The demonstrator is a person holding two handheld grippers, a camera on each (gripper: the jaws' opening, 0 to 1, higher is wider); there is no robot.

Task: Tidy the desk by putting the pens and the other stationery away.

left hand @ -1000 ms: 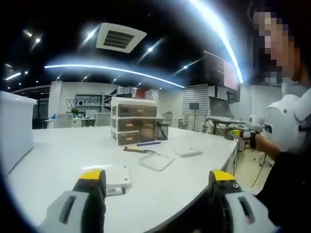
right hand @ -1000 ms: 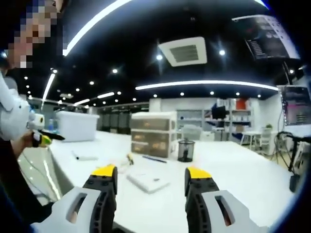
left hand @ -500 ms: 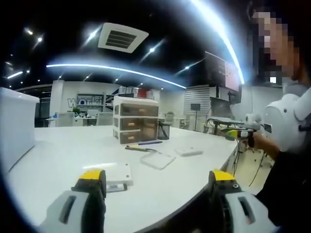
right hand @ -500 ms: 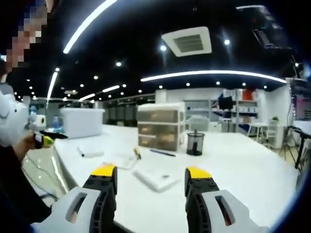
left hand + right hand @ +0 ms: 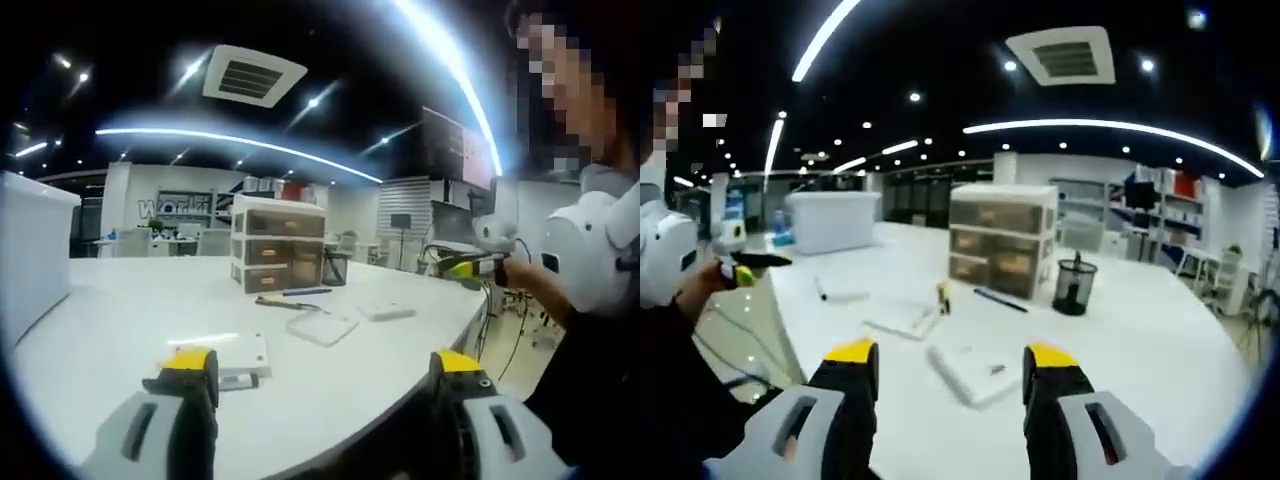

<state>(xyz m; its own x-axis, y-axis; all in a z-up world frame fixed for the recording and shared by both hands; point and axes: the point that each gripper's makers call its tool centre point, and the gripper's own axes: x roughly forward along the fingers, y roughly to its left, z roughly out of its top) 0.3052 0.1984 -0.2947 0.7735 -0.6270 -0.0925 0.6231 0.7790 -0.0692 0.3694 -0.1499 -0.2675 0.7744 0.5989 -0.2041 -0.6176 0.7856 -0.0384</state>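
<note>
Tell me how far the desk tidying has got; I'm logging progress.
Nothing looks put away yet. Both the left gripper and right gripper are open and empty above the table. Still lying out: a dark pen beside the drawer unit, a yellow-ended item, and flat white pieces. The mesh pen cup stands waiting.

Both gripper views looked low across the white desk point(image 5: 110, 330) from its near edge, well back, sharing the drawer unit point(image 5: 277, 258) point(image 5: 1003, 240) at twelve o'clock.
</note>
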